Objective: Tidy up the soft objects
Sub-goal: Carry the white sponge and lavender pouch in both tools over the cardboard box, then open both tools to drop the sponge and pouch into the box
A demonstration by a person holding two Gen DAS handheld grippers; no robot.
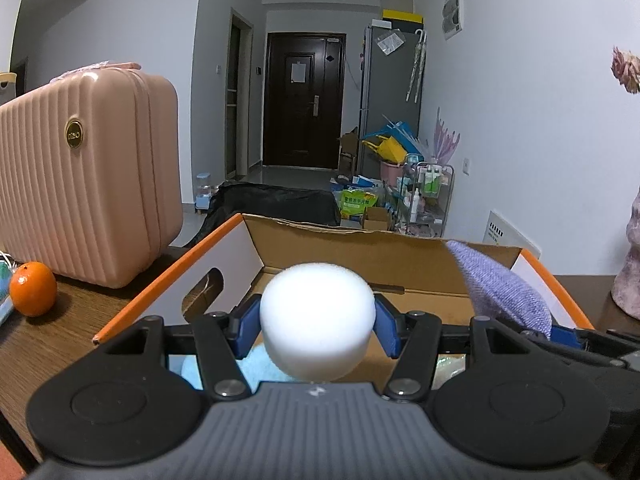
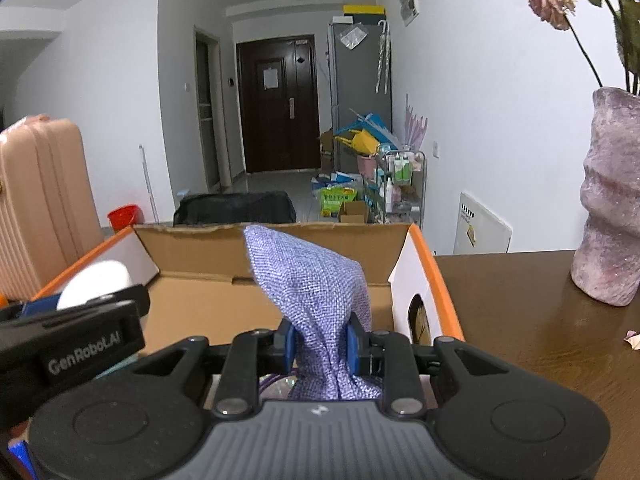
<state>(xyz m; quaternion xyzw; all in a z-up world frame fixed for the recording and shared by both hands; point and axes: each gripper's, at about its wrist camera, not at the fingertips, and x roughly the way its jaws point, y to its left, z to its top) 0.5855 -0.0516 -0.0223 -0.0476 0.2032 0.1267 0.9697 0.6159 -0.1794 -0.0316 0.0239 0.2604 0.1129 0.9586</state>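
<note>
My left gripper (image 1: 318,326) is shut on a white foam sponge (image 1: 318,316), its blue pads (image 1: 245,330) pressing both sides, above the open cardboard box (image 1: 360,258) with orange-edged flaps. A light blue soft thing (image 1: 256,370) lies in the box below it. My right gripper (image 2: 320,346) is shut on a lilac knitted cloth (image 2: 308,280) that sticks up from between the pads, over the same box (image 2: 192,304). The cloth (image 1: 504,288) also shows at the right of the left wrist view, and the sponge (image 2: 96,280) at the left of the right wrist view.
A pink ribbed suitcase (image 1: 80,184) and an orange (image 1: 33,289) stand left of the box on the brown table (image 1: 52,340). A purple vase (image 2: 612,208) with dried roses stands at the right on the table (image 2: 520,320). Behind lies a hallway with clutter.
</note>
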